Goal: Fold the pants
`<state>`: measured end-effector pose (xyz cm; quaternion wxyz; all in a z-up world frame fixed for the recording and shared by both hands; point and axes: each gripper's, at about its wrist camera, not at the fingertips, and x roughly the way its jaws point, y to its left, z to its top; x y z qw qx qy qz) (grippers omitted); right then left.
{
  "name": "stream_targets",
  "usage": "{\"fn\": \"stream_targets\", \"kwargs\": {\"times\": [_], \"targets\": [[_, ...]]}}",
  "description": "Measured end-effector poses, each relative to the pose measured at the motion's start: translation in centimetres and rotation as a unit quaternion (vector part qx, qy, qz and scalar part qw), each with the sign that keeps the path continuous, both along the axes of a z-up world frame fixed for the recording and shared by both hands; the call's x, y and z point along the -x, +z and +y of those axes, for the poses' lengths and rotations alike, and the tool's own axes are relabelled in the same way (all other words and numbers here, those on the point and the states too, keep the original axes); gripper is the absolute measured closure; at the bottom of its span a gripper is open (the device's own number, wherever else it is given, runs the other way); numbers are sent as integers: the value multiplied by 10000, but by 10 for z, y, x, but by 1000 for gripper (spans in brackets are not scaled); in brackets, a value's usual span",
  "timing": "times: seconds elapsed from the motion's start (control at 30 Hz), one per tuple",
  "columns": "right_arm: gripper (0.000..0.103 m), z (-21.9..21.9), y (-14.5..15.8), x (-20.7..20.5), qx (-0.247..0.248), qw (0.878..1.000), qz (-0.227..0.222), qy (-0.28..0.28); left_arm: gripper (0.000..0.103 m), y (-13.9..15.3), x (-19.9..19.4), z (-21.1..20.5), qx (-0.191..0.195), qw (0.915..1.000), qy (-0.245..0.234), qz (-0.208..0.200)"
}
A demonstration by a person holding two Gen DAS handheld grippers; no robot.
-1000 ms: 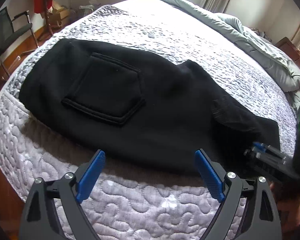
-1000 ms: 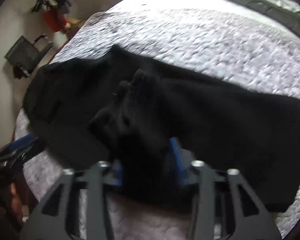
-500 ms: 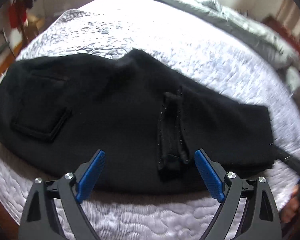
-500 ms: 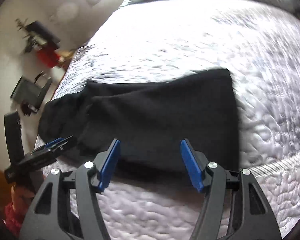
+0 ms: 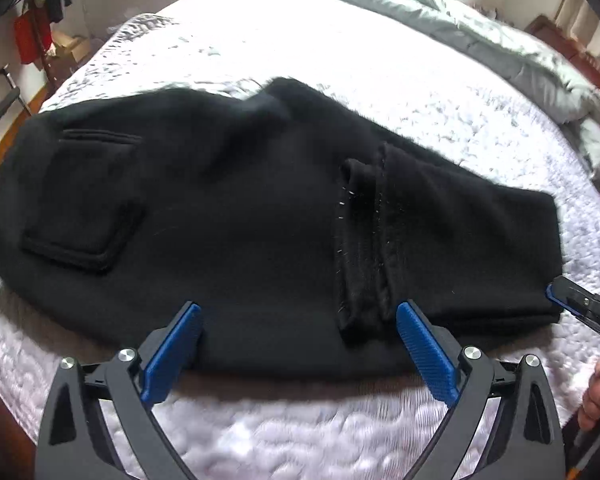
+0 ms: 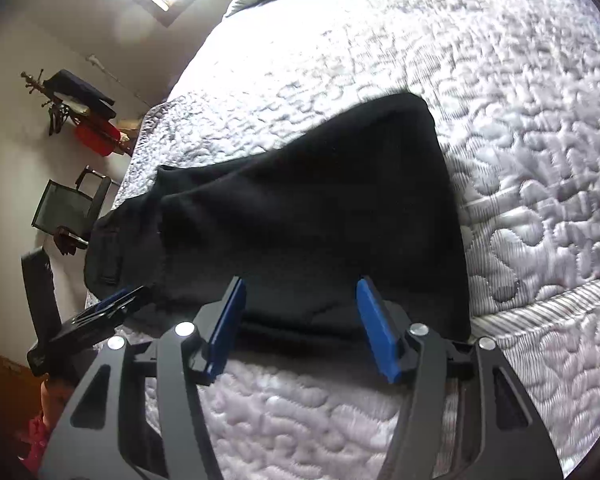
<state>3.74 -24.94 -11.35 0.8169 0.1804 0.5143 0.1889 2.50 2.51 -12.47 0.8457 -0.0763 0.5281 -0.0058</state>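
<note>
Left tool (image 5: 298,354) is opening wide, right tool (image 6: 300,326) closing partway; both empty over the near edge of the black pants (image 5: 236,220), folded once on the bed (image 5: 380,64). Pinch every layer before folding again.

No readable text, label, brand, number or sign appears in either wrist view. The black pants (image 5: 240,220) on the quilted bed cover (image 5: 380,80) carry no visible tag or print (only a plain patch pocket (image 5: 84,200) and bare stitching at a turned hem), and the blue gripper pads (image 6: 374,328) bear a ribbed texture without lettering. Items along the far wall are too small and blurred to read.
</note>
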Motion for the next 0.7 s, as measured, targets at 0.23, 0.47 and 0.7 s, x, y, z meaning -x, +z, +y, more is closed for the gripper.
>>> {"fn": "stream_targets", "kwargs": {"times": [0.23,0.47,0.7], "targets": [[40,32,20,5,209,9992,-219,267,5,14,47,103,603,9933,985,-31],[40,57,7,3,454,9978,-45,474,6,8,67,211,1248,9718,1996,-145],[39,55,-5,0,668,9966,126,456,5,2,45,246,1093,9707,2134,-119]]}}
